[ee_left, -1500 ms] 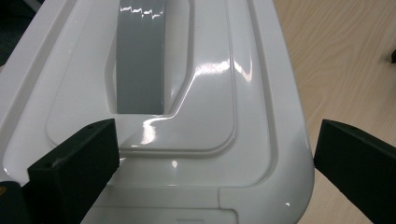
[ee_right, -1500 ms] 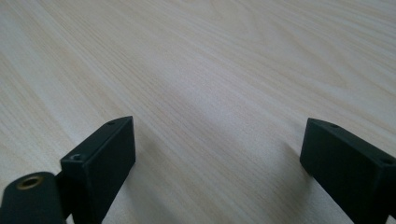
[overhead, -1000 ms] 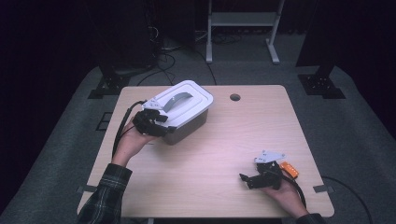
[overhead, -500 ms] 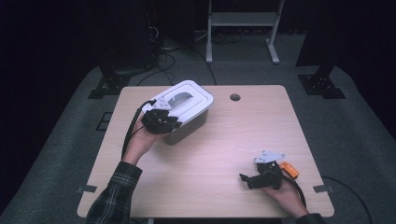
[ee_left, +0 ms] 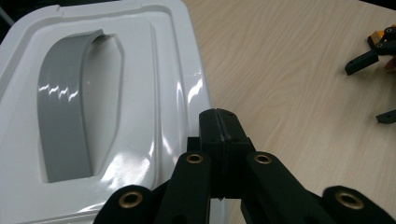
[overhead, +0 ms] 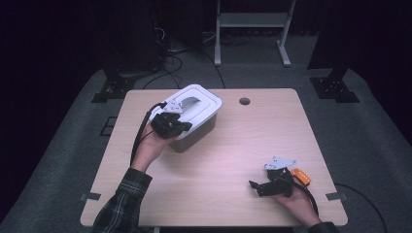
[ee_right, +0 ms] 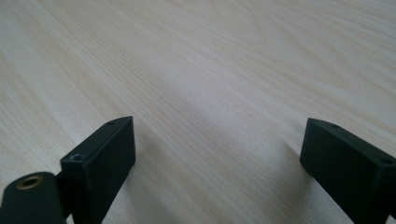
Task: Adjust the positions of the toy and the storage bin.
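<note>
Left gripper (overhead: pixel 183 126): jaws pressed fully together, nothing clamped between them, as seen in the left gripper view (ee_left: pixel 218 122). It is positioned over the near edge of the white lid (overhead: pixel 194 108) of the grey storage box (overhead: pixel 200 132). Whether the jaw tips actually touch the lid cannot be told; they sit just at its rim.

Box: lid is seated on it, so the contents are hidden. A grey handle (ee_left: pixel 65 116) lies flat in the recess of the lid (ee_left: pixel 154 93), to the side of the jaw tips in the left gripper view. The box is placed on the desk (overhead: pixel 243 145), just beside the round cable hole (overhead: pixel 244 101) in the desktop, on its left in the high view.

Right gripper (overhead: pixel 252 187): jaws spread wide, nothing held. It is rested low on the desk, well apart from the box, toward the near right corner. In the right gripper view (ee_right: pixel 215 154) bare wood grain is seen between the two jaws. An orange part (overhead: pixel 300 175) is visible at its rear, by the hand.

Left forearm is covered by a plaid sleeve (overhead: pixel 119 204).
</note>
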